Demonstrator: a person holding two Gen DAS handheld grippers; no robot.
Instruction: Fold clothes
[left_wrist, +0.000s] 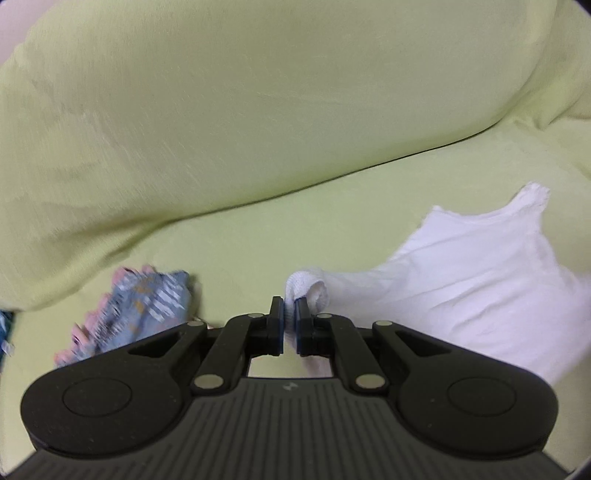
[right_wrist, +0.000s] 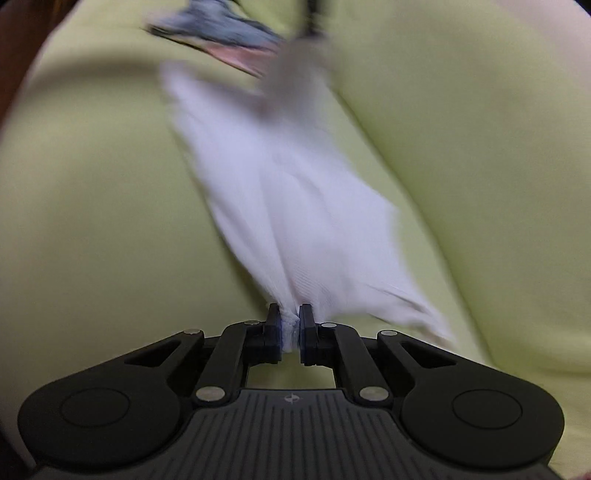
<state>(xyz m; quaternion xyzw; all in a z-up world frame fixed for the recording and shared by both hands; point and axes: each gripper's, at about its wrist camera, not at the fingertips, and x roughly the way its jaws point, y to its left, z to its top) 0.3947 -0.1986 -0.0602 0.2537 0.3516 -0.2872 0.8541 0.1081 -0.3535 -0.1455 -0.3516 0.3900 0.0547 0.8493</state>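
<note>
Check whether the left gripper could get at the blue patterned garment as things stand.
Probably not yet: the left gripper is shut on the white tank top. The blue patterned garment lies close on the green sofa cover, nothing between.

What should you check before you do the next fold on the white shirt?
1. Left hand-held gripper holds the white tank top by a strap: ok, strap pinched between the fingers.
2. Right hand-held gripper holds the same top: ok, bunched cloth clamped.
3. Top spread flat for folding: not ok, it is gathered and creased at the right grip.
4. Green sofa cover free where the top will lie: ok, bare seat beside it.
5. Blue patterned garment out of the way: ok, it lies apart to the side.
6. Which edge the right gripper holds: cannot tell, picture blurred.
</note>
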